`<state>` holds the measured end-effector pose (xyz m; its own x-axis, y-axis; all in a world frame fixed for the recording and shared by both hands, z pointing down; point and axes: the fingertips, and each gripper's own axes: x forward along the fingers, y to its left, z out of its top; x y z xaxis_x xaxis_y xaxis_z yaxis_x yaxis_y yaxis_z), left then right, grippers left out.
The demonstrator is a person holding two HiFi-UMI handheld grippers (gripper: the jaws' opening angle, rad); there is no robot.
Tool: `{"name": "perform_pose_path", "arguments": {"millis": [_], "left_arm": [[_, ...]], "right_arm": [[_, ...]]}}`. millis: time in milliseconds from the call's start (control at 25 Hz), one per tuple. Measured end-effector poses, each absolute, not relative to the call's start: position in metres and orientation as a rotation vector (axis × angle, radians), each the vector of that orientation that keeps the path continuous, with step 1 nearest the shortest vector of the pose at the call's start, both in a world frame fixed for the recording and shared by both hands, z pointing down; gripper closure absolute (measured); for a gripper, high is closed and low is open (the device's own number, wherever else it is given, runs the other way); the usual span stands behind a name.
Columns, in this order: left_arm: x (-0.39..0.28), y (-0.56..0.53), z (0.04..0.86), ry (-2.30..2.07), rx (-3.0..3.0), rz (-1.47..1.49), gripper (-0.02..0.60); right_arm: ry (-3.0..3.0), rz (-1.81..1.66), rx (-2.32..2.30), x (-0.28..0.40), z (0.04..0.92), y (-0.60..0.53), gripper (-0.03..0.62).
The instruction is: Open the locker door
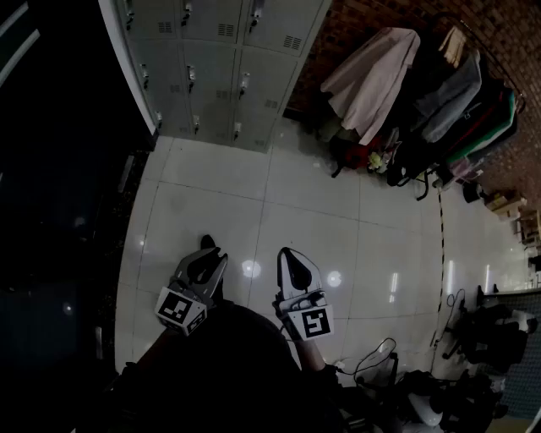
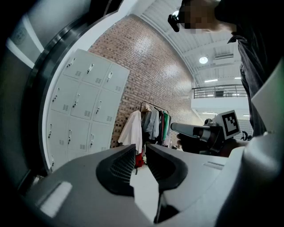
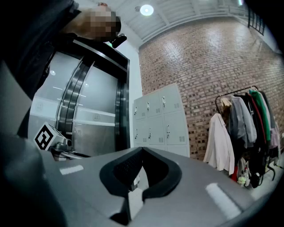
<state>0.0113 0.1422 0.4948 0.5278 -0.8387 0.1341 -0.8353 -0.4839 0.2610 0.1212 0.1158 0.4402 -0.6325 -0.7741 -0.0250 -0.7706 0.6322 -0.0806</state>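
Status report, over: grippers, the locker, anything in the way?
Left gripper slightly open, empty; right gripper shut, empty. Locker ahead across the floor, visible doors shut, untouched. Clothes rack off right, not in the path.

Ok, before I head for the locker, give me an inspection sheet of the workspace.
Surface: glossy white tiled floor, lamp reflections on it.
Job's things: grey metal locker bank, visible doors shut, well ahead of both grippers.
Clutter: clothes rack hung with coats, right of the lockers.
Grippers: left gripper jaws slightly apart, empty; right gripper jaws together, empty.
Cables: thin dark cable loops on the floor, lower right.
Surroundings: red brick wall behind the rack.
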Motion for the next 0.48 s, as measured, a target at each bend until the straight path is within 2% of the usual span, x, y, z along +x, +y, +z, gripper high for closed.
{"name": "perform_pose_path", "arguments": {"millis": [280,360,480], "left_arm": [[-0.075,0.02,0.49,-1.418,2.51,0.022,0.506],[-0.102,-0.008,0.493,-1.441,2.473,-0.007,0.506],[-0.133,-0.044,0.492,-1.479,2.461,-0.075,0.506]], "right_arm": [[2.859,-0.031,-1.345,0.029,0.424,-0.03,0.594],[2.876,0.015,-1.352,0.005,0.416,-0.066,0.565],[2.89,0.06,-1.363,-0.02,0.407,-0.115,0.56]]}}
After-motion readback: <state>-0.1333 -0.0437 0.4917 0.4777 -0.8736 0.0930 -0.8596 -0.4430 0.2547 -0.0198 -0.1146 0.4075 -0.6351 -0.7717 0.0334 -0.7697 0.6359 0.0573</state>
